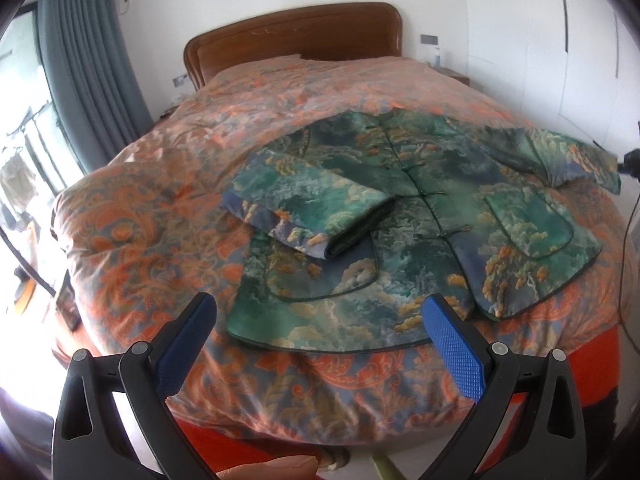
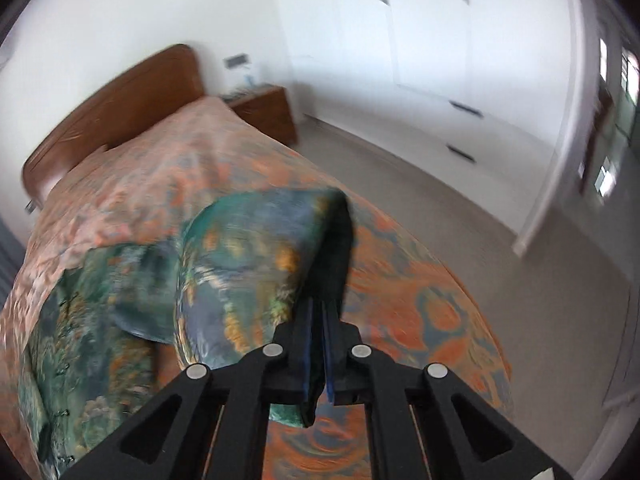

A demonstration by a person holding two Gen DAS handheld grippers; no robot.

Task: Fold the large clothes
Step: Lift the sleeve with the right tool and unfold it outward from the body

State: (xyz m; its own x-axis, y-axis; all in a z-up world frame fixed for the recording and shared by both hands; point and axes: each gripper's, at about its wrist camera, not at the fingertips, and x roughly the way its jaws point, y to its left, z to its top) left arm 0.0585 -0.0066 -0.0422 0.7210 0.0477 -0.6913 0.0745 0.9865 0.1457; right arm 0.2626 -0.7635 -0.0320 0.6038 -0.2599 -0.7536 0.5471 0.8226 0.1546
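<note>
- One sleeve already folded across jacket.
- Right gripper pinching other sleeve at three o'clock; next, carry toward nine.
- Left gripper spread, empty.

Orange floral quilt, wooden headboard, grey curtain, nightstand

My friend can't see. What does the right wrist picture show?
The right gripper is shut on a sleeve of a green patterned jacket, lifting it above an orange floral bedspread. Behind are a wooden headboard and white cupboards; the picture is blurry.
</note>
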